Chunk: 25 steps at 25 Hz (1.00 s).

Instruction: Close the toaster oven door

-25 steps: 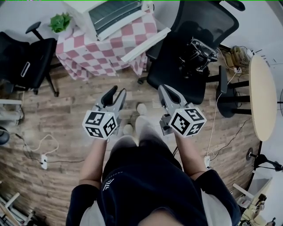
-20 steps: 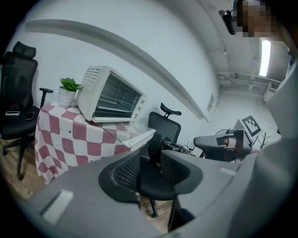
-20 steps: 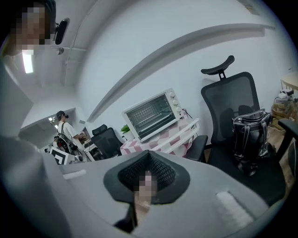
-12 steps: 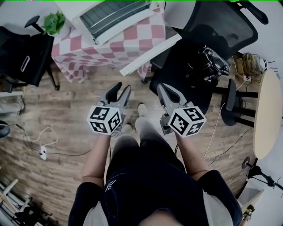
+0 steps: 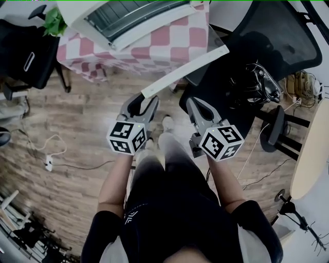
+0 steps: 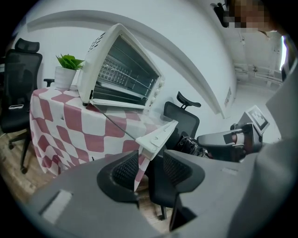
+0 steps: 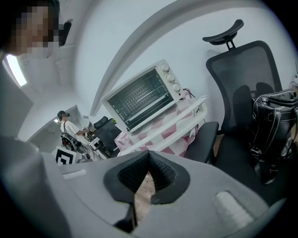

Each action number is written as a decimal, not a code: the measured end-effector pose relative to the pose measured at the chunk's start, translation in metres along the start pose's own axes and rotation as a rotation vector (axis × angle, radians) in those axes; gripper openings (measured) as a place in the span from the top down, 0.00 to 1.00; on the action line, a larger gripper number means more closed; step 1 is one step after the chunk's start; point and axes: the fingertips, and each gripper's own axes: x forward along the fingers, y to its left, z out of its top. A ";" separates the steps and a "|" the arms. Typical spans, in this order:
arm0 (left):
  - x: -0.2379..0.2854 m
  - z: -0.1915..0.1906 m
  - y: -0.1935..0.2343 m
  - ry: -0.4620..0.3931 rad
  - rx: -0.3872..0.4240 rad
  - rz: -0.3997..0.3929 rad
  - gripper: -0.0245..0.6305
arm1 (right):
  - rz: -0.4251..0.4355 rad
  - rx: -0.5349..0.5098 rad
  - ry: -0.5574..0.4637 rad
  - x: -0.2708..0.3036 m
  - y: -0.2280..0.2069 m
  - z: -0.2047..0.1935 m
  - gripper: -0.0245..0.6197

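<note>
A white toaster oven (image 5: 128,15) stands on a table with a red-and-white checked cloth (image 5: 169,46). Its glass door hangs open toward me, and the door's white handle bar (image 5: 187,67) juts out over the table's edge. My left gripper (image 5: 143,101) is just short of the near end of that bar. Its jaws are opening, and no pad touches the bar. In the left gripper view the handle end (image 6: 156,137) shows through the gap of the left gripper (image 6: 150,160). My right gripper (image 5: 194,105) is shut and empty, below the bar. The right gripper view shows the oven (image 7: 144,95) ahead of the right gripper (image 7: 149,155).
A black office chair with a black bag (image 5: 257,87) on it stands right of the table. Another black chair (image 5: 25,51) and a potted plant (image 5: 54,23) are at the left. A power strip (image 5: 49,164) lies on the wood floor. A round table (image 5: 313,149) is at far right.
The table and oven have drawn nearer, and both grippers have advanced toward the door's handle bar. The left jaws stand wider apart than before.
</note>
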 end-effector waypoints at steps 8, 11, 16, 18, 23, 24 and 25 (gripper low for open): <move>0.025 -0.002 0.003 -0.005 -0.016 0.010 0.68 | 0.024 0.024 0.055 0.017 -0.014 -0.008 0.96; 0.032 0.001 0.004 -0.014 -0.023 0.011 0.68 | 0.023 0.029 0.068 0.020 -0.021 -0.009 0.96; 0.039 0.003 0.001 -0.016 -0.026 -0.003 0.69 | 0.021 0.032 0.083 0.023 -0.029 -0.011 0.96; 0.039 0.003 0.001 -0.017 -0.029 0.000 0.70 | 0.023 0.033 0.083 0.024 -0.030 -0.011 0.96; 0.035 0.006 0.000 -0.023 -0.055 -0.006 0.70 | 0.032 0.026 0.081 0.023 -0.026 -0.011 0.96; 0.033 0.008 -0.001 -0.029 -0.061 -0.013 0.70 | 0.034 0.024 0.079 0.022 -0.025 -0.010 0.96; 0.032 0.011 -0.002 -0.035 -0.068 -0.020 0.70 | 0.037 0.023 0.076 0.022 -0.024 -0.009 0.96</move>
